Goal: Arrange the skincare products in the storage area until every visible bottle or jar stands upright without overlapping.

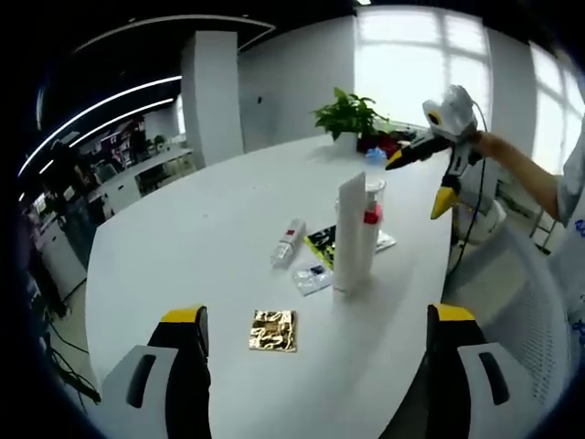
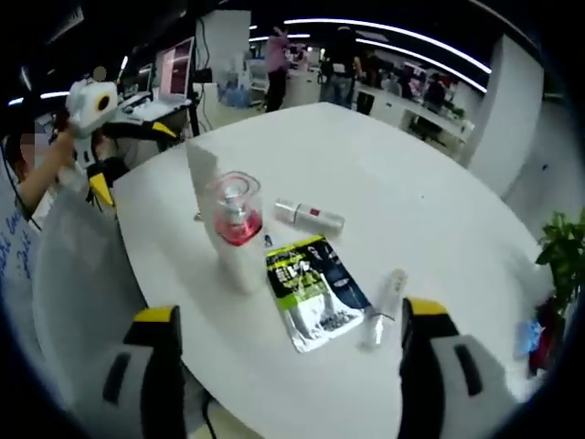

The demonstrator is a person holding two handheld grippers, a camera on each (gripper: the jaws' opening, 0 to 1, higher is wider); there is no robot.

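left gripper (image 1: 315,334) open, empty, above counter (image 1: 183,247) | right gripper (image 2: 286,334) open, empty | white tube (image 1: 350,233) upright mid-counter, touching clear pump bottle (image 2: 235,212) | small bottle (image 1: 288,241) lying flat | green-black sachet (image 2: 313,290) flat

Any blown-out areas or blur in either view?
Left gripper view: windows blown out behind the plant, white tube backlit. Right gripper view: ceiling light strips glare mildly, white table evenly lit, people in the background soft; fisheye bending in both.
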